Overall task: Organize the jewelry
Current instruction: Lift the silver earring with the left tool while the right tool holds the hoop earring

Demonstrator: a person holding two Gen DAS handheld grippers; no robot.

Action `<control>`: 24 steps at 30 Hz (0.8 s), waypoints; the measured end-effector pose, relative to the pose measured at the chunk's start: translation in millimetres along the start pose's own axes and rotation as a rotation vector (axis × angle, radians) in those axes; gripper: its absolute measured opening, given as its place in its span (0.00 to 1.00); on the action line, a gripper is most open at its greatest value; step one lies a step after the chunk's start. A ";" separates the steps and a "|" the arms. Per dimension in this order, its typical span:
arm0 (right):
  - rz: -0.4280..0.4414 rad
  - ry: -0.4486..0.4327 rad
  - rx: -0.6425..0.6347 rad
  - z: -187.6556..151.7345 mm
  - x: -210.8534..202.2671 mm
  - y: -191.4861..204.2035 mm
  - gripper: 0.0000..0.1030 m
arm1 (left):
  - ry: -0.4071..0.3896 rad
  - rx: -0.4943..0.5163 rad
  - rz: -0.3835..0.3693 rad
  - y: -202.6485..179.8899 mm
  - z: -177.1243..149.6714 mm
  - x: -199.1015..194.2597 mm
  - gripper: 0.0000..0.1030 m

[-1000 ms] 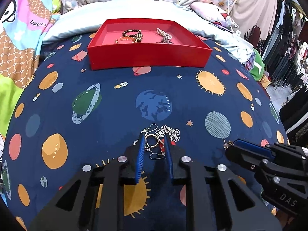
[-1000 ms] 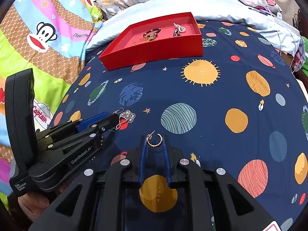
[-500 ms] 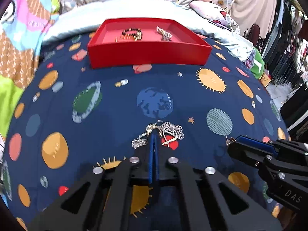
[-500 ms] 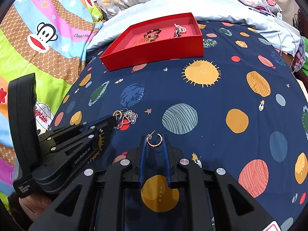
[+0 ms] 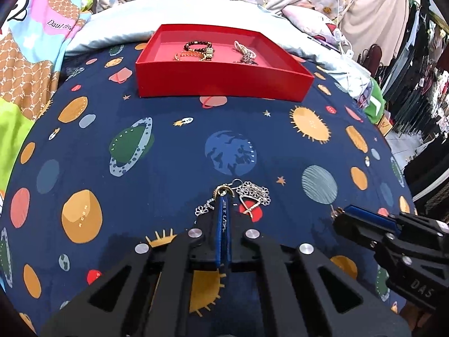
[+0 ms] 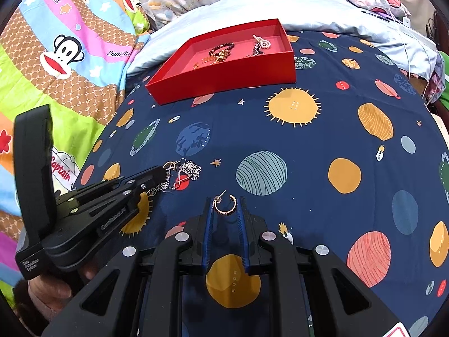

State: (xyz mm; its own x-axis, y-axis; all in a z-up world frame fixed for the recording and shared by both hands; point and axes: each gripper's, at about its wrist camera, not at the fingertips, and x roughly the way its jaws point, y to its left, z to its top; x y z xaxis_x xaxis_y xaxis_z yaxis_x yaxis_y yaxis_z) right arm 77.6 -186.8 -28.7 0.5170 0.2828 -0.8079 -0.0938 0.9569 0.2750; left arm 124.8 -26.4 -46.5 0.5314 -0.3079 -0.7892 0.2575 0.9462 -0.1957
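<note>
Gold hoop earring (image 6: 224, 206) and tangled earrings (image 5: 247, 196) lie before red tray (image 5: 224, 84).

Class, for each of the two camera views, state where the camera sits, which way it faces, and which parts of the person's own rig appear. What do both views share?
Left wrist: rides the left gripper, facing the red tray; jaws shut on tangled earrings; right gripper at right.
Right wrist: rides the right gripper, jaws open around a gold hoop earring; left gripper and hand at left.
Shared: tray, earrings, space-print bedspread.
</note>
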 end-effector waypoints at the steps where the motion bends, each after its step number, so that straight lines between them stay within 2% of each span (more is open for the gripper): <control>1: 0.001 0.000 0.000 0.0 -0.2 0.2 0.15 | 0.001 0.004 0.004 -0.1 0.7 1.5 0.03; 5: 0.000 0.000 0.004 0.0 -0.1 0.0 0.15 | -0.019 0.018 0.016 -3.4 3.4 1.2 0.23; 8: 0.001 0.000 0.009 -0.3 1.3 -1.8 0.15 | -0.029 0.034 0.024 -6.6 6.1 0.4 0.26; 16: 0.000 0.004 0.016 -0.9 2.8 -3.7 0.15 | -0.004 0.045 0.040 -9.9 6.5 10.9 0.24; 18: 0.001 0.005 0.019 -0.8 3.2 -4.6 0.15 | -0.008 0.063 0.050 -11.9 6.1 11.7 0.18; 23: 0.001 0.005 0.019 -0.8 3.1 -4.6 0.15 | -0.004 0.045 0.030 -8.6 7.6 11.6 0.14; 24: 0.000 0.004 0.018 -0.9 3.1 -4.5 0.15 | -0.009 0.041 0.025 -7.6 8.1 10.2 0.06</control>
State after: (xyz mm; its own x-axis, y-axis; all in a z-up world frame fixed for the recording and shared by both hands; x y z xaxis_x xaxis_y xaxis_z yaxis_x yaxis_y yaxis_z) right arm 78.8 -190.1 -32.9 0.5138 0.2835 -0.8097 -0.0782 0.9554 0.2848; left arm 134.8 -37.5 -48.3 0.5454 -0.2852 -0.7882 0.2764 0.9489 -0.1521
